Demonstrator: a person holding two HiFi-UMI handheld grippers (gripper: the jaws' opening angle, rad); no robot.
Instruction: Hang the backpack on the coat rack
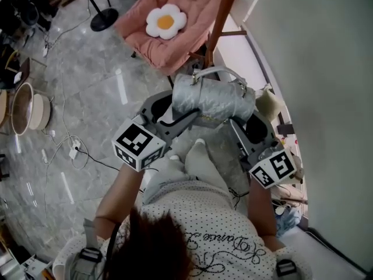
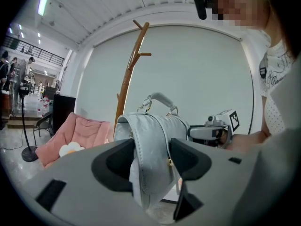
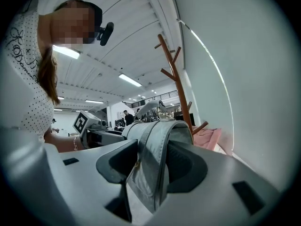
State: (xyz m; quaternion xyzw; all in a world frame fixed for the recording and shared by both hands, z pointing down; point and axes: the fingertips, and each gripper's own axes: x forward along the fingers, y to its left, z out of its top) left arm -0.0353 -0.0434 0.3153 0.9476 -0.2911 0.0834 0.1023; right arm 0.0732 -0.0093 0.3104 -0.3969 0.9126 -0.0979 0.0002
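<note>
A silver-grey backpack (image 1: pixel 213 101) with a curved top handle (image 1: pixel 218 72) hangs in the air between both grippers. My left gripper (image 1: pixel 175 120) is shut on the bag's left side, and its padded edge (image 2: pixel 148 140) is squeezed between the dark jaws. My right gripper (image 1: pixel 247 127) is shut on the bag's right side, where a grey strap and seam (image 3: pixel 157 145) fill the gap between its jaws. The brown wooden coat rack (image 1: pixel 221 16) stands just beyond the bag. Its pole and pegs (image 2: pixel 130 69) rise against the white wall, and the branching pegs (image 3: pixel 174 74) are bare.
A pink folding chair (image 1: pixel 186 4) with a flower-shaped cushion (image 1: pixel 166 21) stands left of the rack. A white wall (image 1: pixel 317 69) runs along the right. Cables and a power strip (image 1: pixel 74 150) lie on the grey floor at left, near a round basket (image 1: pixel 23 107).
</note>
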